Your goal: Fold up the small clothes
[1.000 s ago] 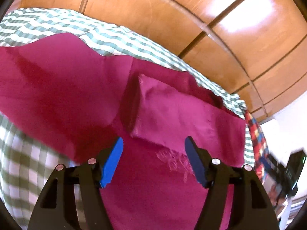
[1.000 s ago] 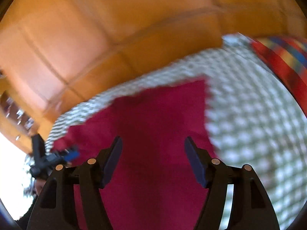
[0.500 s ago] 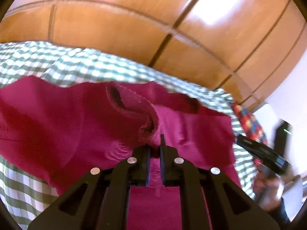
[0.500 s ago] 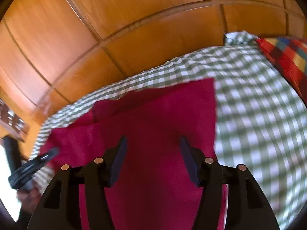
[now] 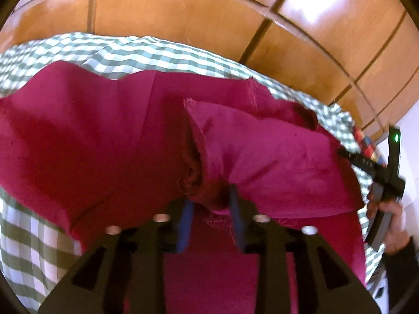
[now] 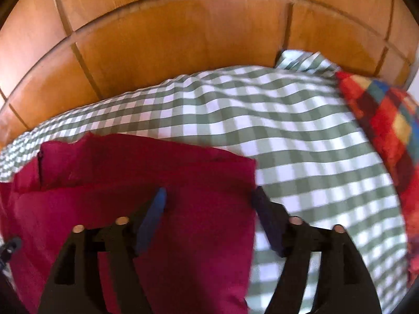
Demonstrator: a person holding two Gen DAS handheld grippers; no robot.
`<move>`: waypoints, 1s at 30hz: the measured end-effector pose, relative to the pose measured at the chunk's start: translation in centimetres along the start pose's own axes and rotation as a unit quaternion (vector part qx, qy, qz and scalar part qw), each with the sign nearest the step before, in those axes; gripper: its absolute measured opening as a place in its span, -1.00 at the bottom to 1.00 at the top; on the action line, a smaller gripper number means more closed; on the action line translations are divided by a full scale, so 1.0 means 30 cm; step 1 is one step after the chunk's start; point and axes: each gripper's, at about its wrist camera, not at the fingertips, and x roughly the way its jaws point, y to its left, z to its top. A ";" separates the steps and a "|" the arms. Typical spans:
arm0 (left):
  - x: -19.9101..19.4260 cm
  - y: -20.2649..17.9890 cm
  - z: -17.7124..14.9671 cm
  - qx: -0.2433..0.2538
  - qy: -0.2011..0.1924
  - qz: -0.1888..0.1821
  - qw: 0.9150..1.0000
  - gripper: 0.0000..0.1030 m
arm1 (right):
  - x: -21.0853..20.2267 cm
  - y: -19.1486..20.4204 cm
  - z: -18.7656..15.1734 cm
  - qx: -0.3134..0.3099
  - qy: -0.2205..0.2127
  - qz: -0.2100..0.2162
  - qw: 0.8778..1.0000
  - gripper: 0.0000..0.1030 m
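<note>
A dark pink garment (image 5: 104, 144) lies spread on a green-and-white checked sheet (image 5: 104, 49). One part is folded over and stands up in a bunched ridge. My left gripper (image 5: 209, 201) has that bunch of fabric between its blue pads, and its jaws are opening. In the right wrist view the garment (image 6: 196, 183) ends in a straight right edge. My right gripper (image 6: 209, 196) straddles that edge, one pad over the cloth and one over the sheet (image 6: 301, 144). Its jaws are opening, with nothing pinched. The right gripper (image 5: 387, 172) and the hand holding it show at the right.
A wooden panelled board (image 6: 183, 39) rises directly behind the bed. A multicoloured patchwork cushion (image 6: 387, 120) lies at the right end of the sheet. Bare checked sheet stretches right of the garment.
The left jaws closed on the folded part and pulled it into a bunch, then parted again around it. The right gripper slid right and lower, to the garment's right edge.
</note>
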 end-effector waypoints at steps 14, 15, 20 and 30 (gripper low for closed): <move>-0.033 0.062 -0.018 -0.014 -0.022 0.080 0.996 -0.14 | -0.065 0.224 -0.275 -0.071 -0.023 0.017 0.997 0.51; -0.048 0.066 -0.031 -0.016 -0.026 0.075 0.997 0.01 | -0.064 0.221 -0.274 -0.068 -0.021 0.021 0.997 0.56; -0.103 0.114 -0.088 -0.051 -0.036 0.054 0.997 0.22 | -0.059 0.224 -0.275 -0.067 -0.021 0.018 0.997 0.62; -0.312 0.099 -0.188 -0.037 -0.115 0.107 0.987 0.58 | -0.061 0.225 -0.275 -0.064 -0.025 0.020 0.997 0.68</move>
